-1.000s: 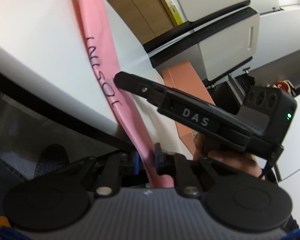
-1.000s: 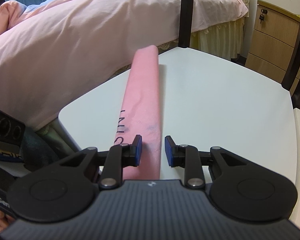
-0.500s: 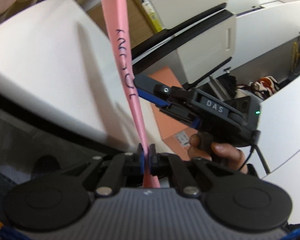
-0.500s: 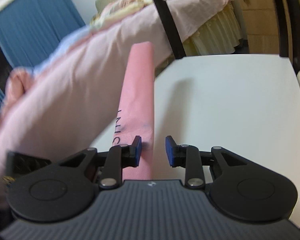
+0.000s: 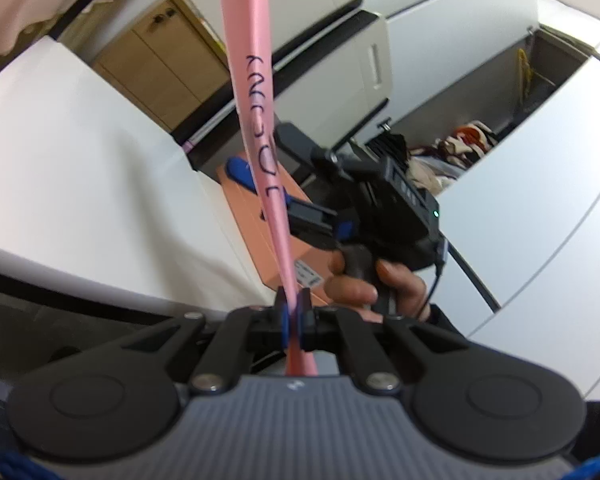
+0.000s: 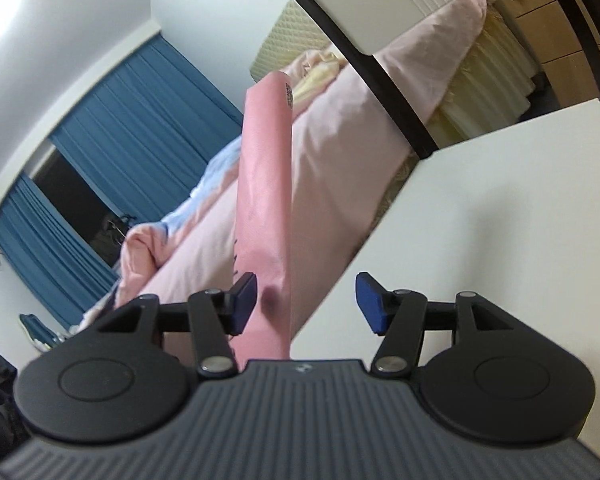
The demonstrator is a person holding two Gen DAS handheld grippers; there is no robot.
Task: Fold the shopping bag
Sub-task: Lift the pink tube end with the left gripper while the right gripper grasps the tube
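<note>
Fingers (image 5: 281,312) of the left gripper (image 5: 292,316) were clamped on one end of the pink shopping bag (image 5: 256,120), a long folded strip lifted off the white surface (image 5: 80,184). Right gripper (image 6: 306,300) fingers had just been opening, the strip loose between them, apparently touching one pad. A clean fold probably needed the right hand (image 5: 364,284) to regrip farther along, keeping the strip taut.

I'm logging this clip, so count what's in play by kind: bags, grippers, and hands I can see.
Pink shopping bag, folded into a strip: 1
Grippers: 2, left gripper and right gripper
Hands: 1, hand holding the right gripper
Total: 4
</note>
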